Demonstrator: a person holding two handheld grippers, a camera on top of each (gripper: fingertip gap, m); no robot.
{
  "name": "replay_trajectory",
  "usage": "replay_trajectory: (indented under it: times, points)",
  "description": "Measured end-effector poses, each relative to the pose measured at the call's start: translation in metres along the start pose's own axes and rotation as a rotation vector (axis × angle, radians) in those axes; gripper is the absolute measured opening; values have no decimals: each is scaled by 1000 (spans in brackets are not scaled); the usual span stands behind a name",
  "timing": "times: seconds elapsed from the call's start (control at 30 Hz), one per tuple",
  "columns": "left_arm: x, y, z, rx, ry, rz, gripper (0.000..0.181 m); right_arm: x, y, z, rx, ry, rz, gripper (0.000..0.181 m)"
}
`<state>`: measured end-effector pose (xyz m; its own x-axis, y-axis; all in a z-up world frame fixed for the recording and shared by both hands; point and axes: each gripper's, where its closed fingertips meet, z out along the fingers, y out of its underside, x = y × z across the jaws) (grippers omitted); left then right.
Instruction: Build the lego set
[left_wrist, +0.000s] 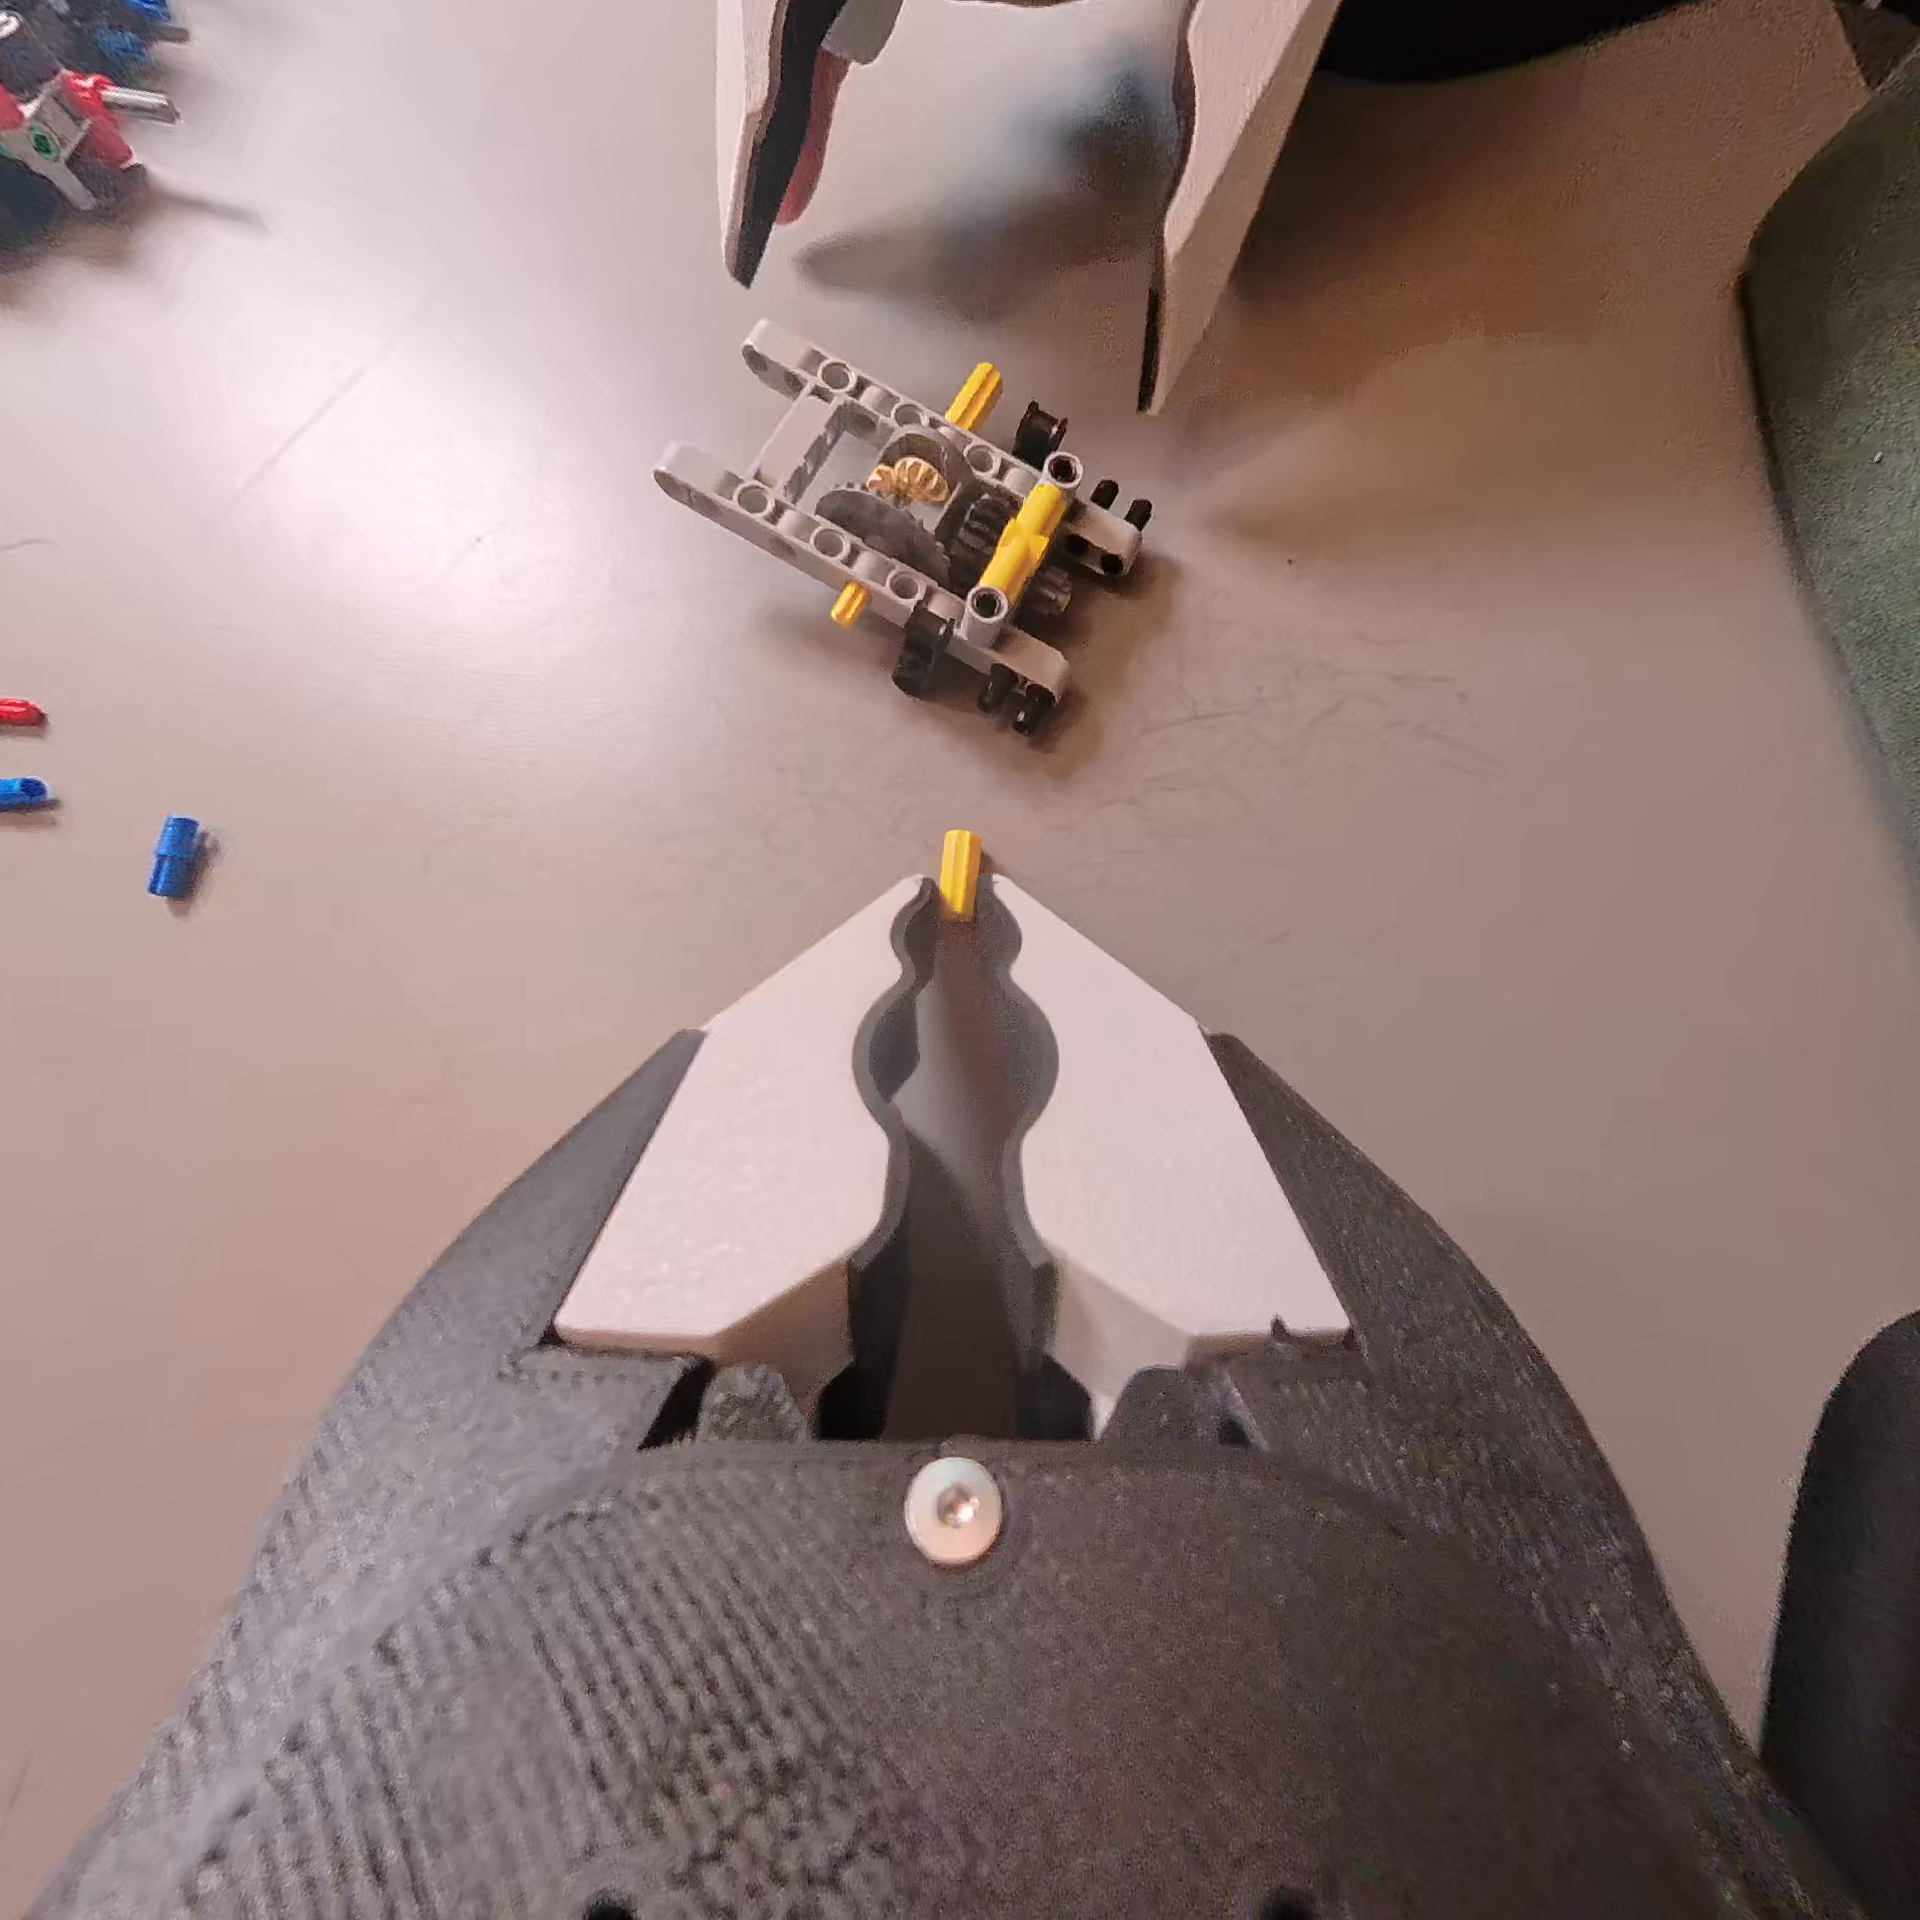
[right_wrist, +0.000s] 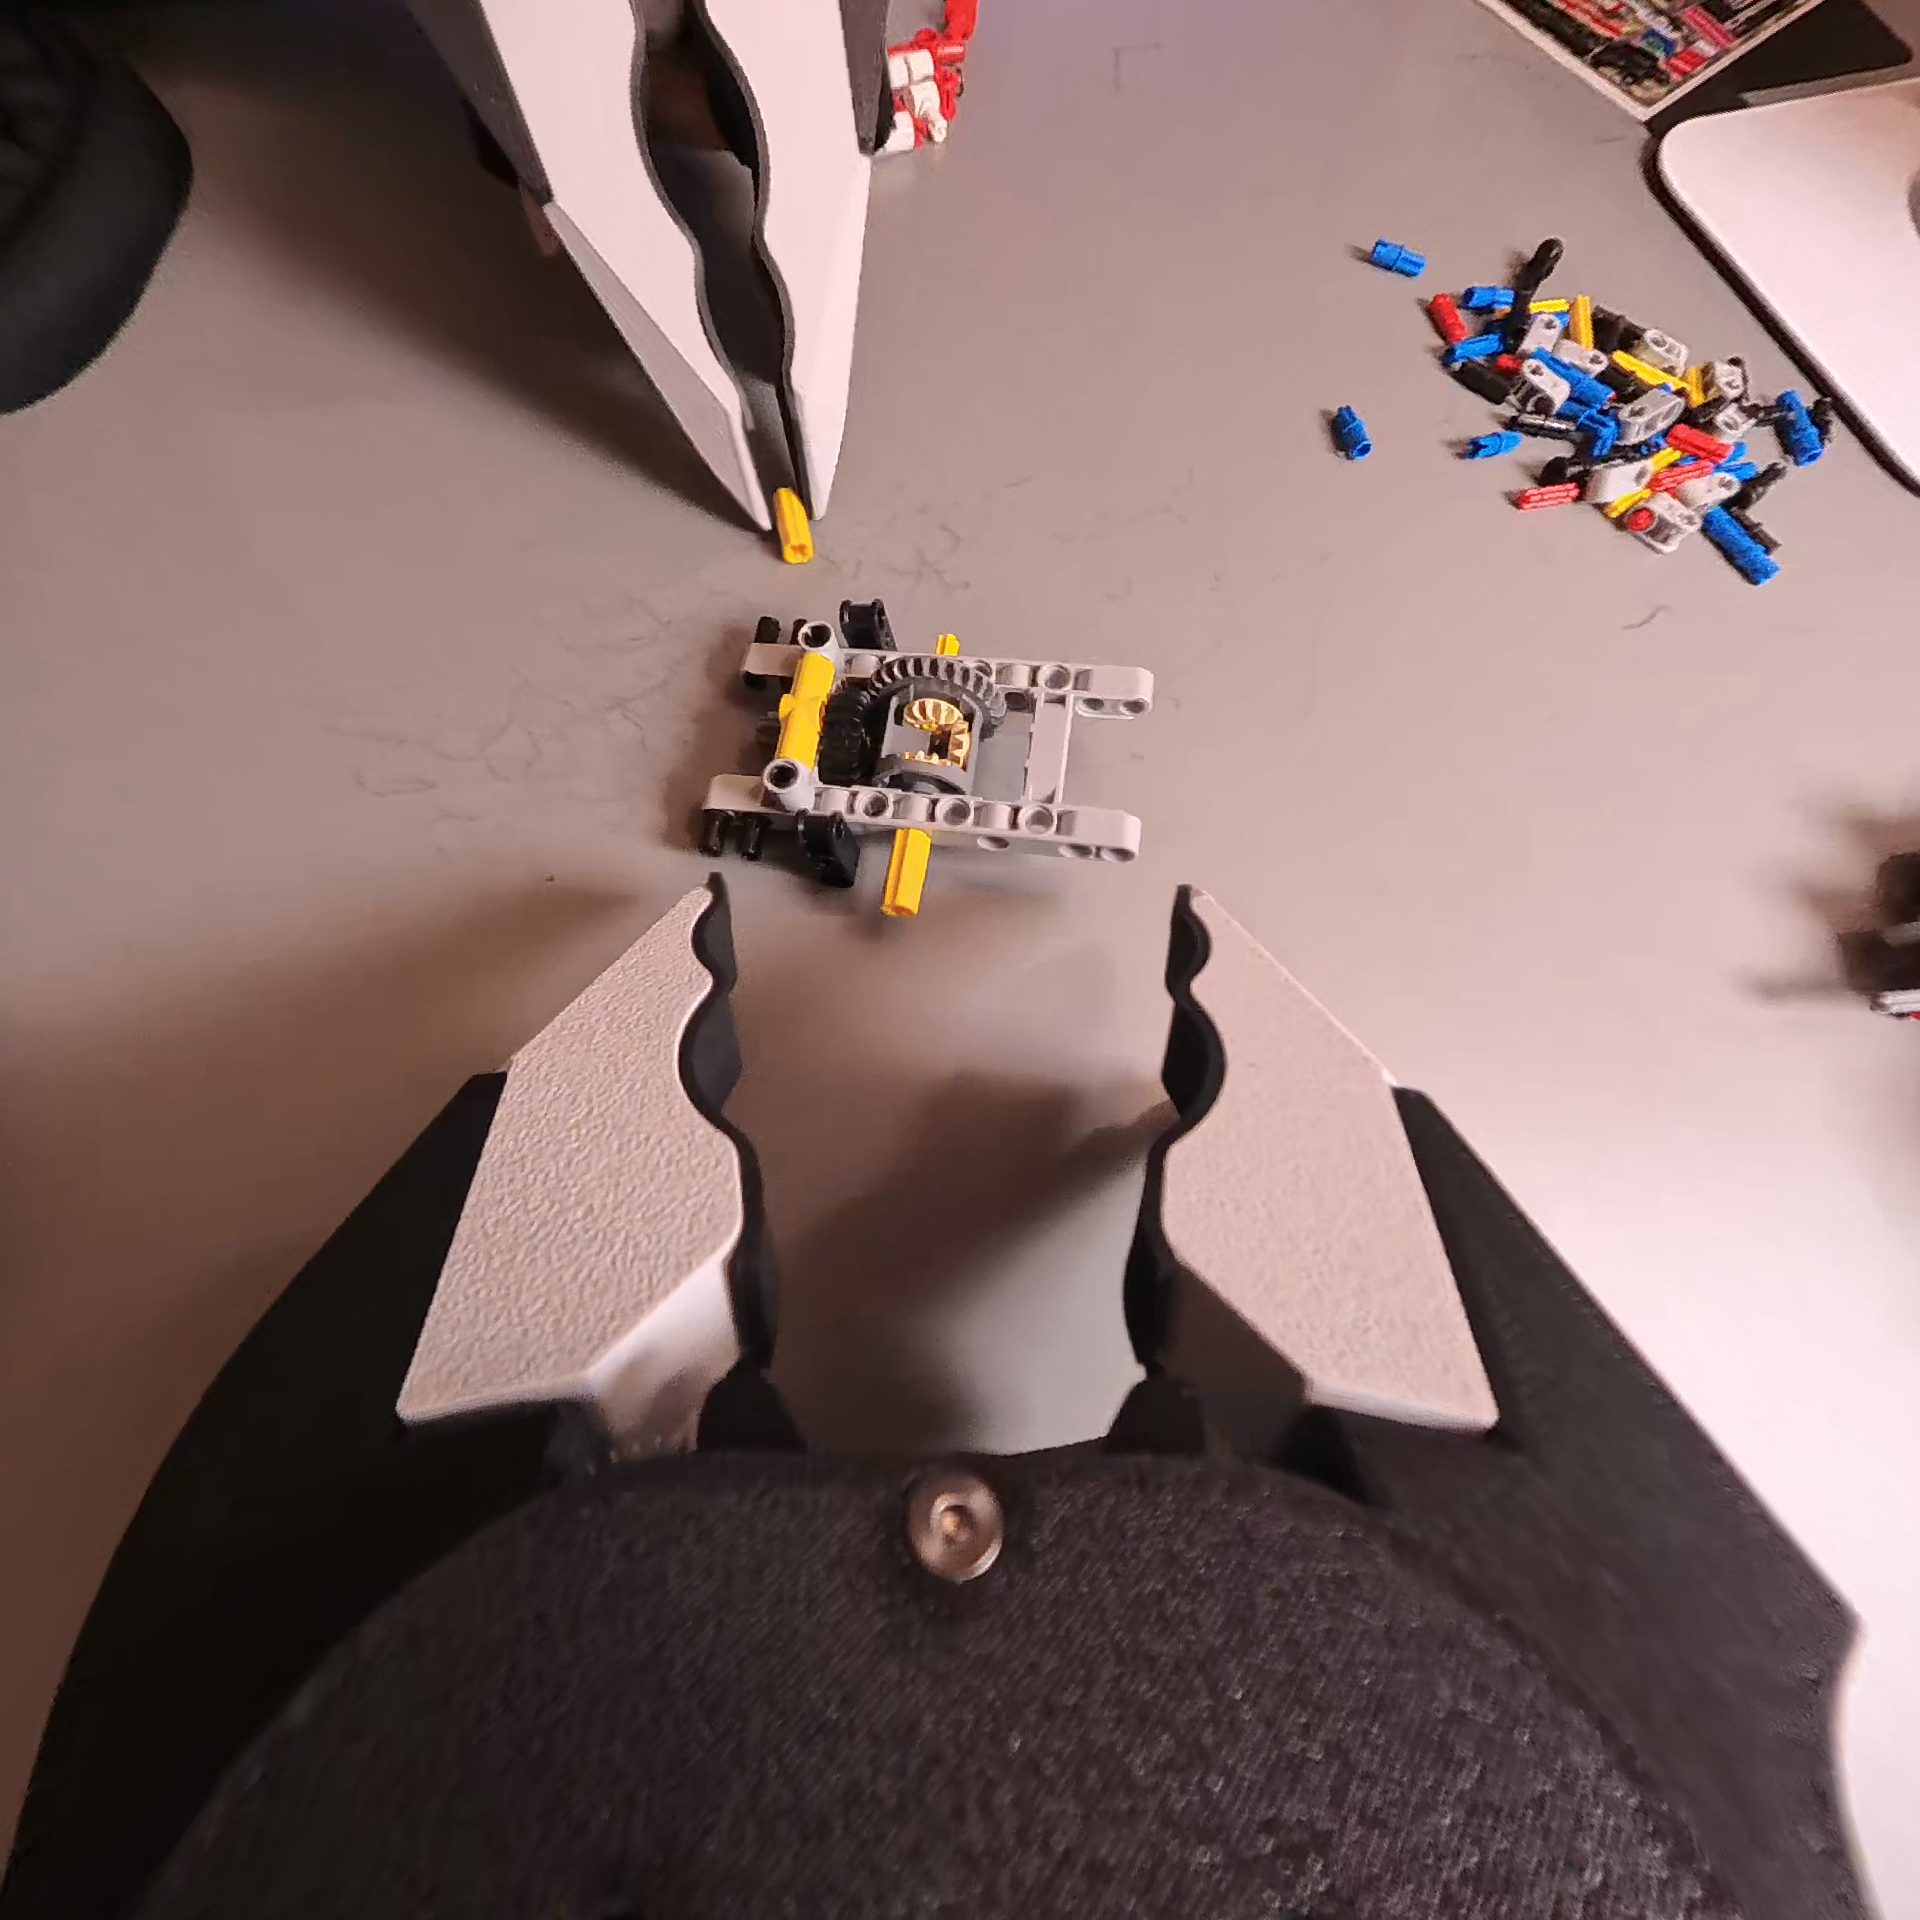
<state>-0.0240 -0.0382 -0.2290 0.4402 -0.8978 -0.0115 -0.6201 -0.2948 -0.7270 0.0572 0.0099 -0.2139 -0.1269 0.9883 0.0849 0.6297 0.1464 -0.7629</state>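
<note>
My left gripper (left_wrist: 958, 883) is shut on a short yellow axle (left_wrist: 956, 871), whose end sticks out past the fingertips just above the table. It shows the same way in the right wrist view (right_wrist: 793, 525). A grey frame assembly (left_wrist: 899, 520) with gears, yellow axles and black pins lies on the table between the two grippers; it also shows in the right wrist view (right_wrist: 925, 743). My right gripper (right_wrist: 951, 899) is open wide and empty, just short of the assembly; its fingers (left_wrist: 1216, 208) show at the top of the left wrist view.
A pile of loose blue, red, yellow, black and grey parts (right_wrist: 1631, 416) lies at the far right. A few blue and red pins (left_wrist: 177, 854) lie at the left. A partly built red and black model (left_wrist: 62, 135) sits at the far left corner. A white tray (right_wrist: 1808, 229) is at the upper right. Left tips to right tips: about 11 centimetres.
</note>
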Motion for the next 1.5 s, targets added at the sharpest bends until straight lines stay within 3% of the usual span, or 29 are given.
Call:
replay_trajectory:
  times: [0.2, 0.4, 0.7, 0.8, 1.07, 1.17, 1.27, 1.5]
  points:
    - [-5, -7, 1, 57, -8, -39, 5, -5, -2, 17, -56, 23, -11, 88]
    - [-5, -14, -1, 114, 16, -66, 5, 0, -4, 22, -77, -23, -112, 63]
    - [-1, -16, -1, 135, 38, -63, 5, 20, -18, 22, -51, -111, -187, 56]
    - [1, -16, 1, 123, 37, -55, 5, 20, -22, 17, -39, -126, -166, 60]
    - [-17, -10, -3, 109, -22, -111, 5, -3, -18, 30, -112, -51, -66, 107]
    - [-15, -9, -1, 101, -20, -101, 5, -4, -12, 40, -159, -13, -27, 109]
    - [-15, -9, -2, 102, -18, -101, 5, -2, -15, 41, -157, -28, -48, 95]
    - [-6, -13, -2, 112, 22, -92, 5, -11, -4, 27, -165, -227, -252, 94]
